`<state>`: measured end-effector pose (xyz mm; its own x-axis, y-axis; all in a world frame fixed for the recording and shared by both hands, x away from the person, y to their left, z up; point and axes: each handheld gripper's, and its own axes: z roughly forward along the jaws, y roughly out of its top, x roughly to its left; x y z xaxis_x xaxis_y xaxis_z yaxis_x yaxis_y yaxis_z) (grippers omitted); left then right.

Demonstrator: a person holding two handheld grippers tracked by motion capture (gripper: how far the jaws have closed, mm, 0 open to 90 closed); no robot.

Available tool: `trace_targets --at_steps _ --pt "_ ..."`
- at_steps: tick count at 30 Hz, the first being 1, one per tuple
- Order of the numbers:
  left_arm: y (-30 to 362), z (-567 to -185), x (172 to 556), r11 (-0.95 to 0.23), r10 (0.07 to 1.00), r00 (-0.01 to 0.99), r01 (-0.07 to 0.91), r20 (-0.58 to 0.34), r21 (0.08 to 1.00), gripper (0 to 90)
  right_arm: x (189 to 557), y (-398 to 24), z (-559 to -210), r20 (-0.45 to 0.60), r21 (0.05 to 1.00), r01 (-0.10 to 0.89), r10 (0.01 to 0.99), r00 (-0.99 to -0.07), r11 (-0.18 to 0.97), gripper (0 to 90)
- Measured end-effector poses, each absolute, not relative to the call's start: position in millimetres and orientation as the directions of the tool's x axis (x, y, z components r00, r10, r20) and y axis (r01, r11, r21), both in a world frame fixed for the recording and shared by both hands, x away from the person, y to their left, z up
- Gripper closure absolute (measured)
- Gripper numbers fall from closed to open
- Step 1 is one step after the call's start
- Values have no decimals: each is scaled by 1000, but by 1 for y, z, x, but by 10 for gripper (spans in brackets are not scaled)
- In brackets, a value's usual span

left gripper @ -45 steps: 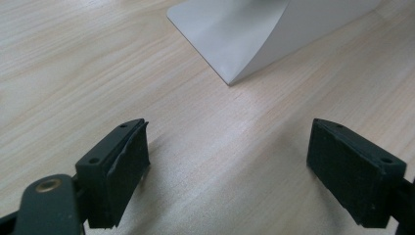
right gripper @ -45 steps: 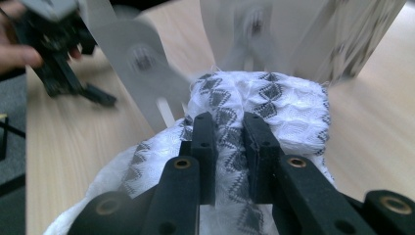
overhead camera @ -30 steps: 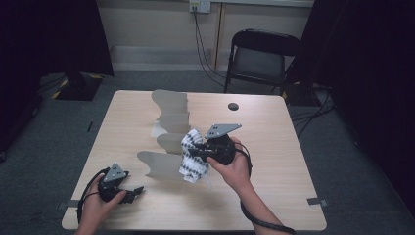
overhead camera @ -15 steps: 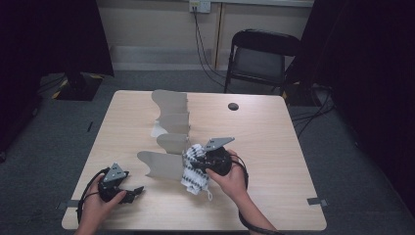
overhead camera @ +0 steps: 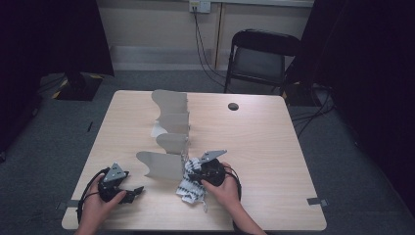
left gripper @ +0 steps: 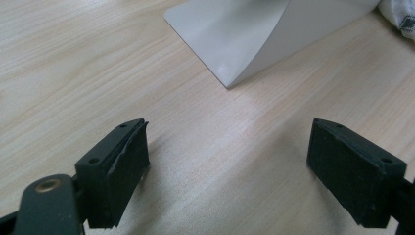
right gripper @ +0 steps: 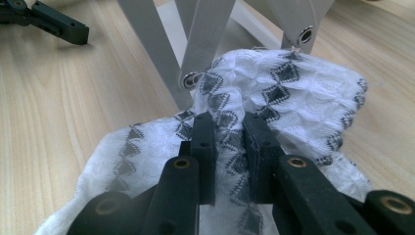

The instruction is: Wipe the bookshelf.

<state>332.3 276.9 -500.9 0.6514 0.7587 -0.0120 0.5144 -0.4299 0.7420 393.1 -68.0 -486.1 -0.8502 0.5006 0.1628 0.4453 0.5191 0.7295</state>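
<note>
A white cloth with black diamond patterns lies bunched on the wooden table, just right of the nearest panel of a white folding rack. My right gripper is shut on a fold of the cloth; in the right gripper view its jaws pinch the fabric in front of the rack's riveted struts. My left gripper rests at the table's front left, open, with bare wood between its jaws. The rack's panel stands ahead of it.
The rack runs in a zigzag from the table's middle back toward the far edge. A small dark round spot sits at the far right of the table. A black folding chair stands behind the table.
My right gripper has come down and toward the front edge with the cloth, which now rests on the table beside the nearest panel. The left gripper has stayed put.
</note>
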Motion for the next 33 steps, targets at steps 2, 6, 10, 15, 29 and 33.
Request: trace_targets --at_steps 2,6,10,15,29,33 --pt "277 -501 332 -430 759 651 514 -11 742 150 392 -67 -486 150 728 438 500 -853 528 769" --pt "277 -501 332 -431 759 652 514 -11 742 150 392 -67 -485 145 725 435 498 -855 534 769" --pt "277 -501 332 -429 759 651 514 -12 742 150 392 -68 -483 143 720 432 493 -858 543 769" --pt "277 -501 332 -430 759 651 515 -12 742 150 390 -73 -470 139 727 418 478 -867 545 769" --pt "277 -501 332 -430 759 651 514 -11 742 149 374 -79 -373 67 822 298 437 -897 485 769" --pt "277 -501 332 -430 759 651 514 -11 742 149 373 -78 -346 75 860 278 432 -899 428 767"
